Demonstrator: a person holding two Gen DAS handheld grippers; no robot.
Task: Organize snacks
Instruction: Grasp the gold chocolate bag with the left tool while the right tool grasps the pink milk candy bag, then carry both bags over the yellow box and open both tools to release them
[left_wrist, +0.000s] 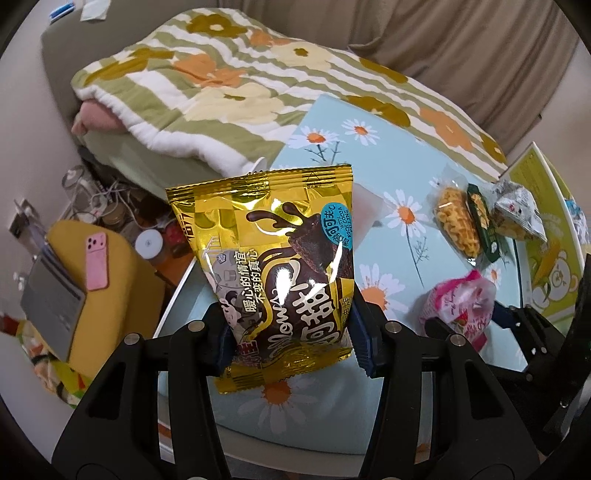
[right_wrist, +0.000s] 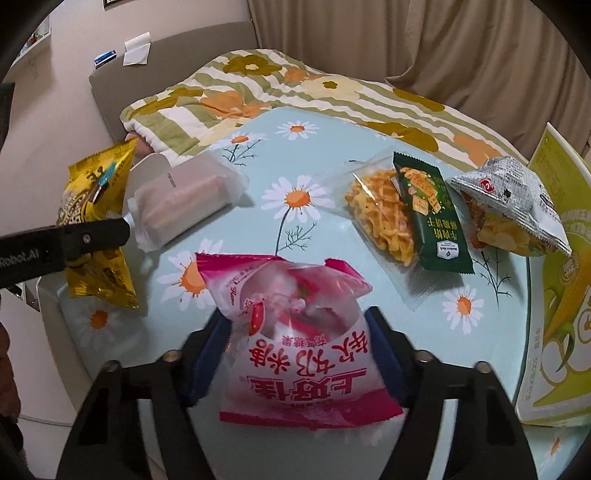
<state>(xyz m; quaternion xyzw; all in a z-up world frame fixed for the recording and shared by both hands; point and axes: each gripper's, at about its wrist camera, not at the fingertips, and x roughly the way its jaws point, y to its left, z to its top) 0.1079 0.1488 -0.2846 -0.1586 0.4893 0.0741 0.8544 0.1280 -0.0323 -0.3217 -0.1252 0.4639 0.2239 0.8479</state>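
Observation:
My left gripper (left_wrist: 291, 332) is shut on a gold chocolate snack bag (left_wrist: 273, 258), held upright above the left edge of the daisy-print table (left_wrist: 369, 177). The bag also shows at the left of the right wrist view (right_wrist: 96, 229), with the left gripper's finger across it. My right gripper (right_wrist: 299, 350) is shut on a pink-and-white candy bag (right_wrist: 295, 332), held just above the table's near side. It also shows in the left wrist view (left_wrist: 461, 306). On the table lie a clear waffle-cracker pack (right_wrist: 380, 218), a dark green biscuit pack (right_wrist: 428, 218) and a grey chip bag (right_wrist: 513, 206).
A white translucent pack (right_wrist: 184, 199) lies on the table's left side. A yellow-green box (right_wrist: 557, 280) stands at the right edge. A floral quilt on the bed (right_wrist: 295, 96) lies behind the table. A yellow stool with a pink phone (left_wrist: 96, 262) stands to the left.

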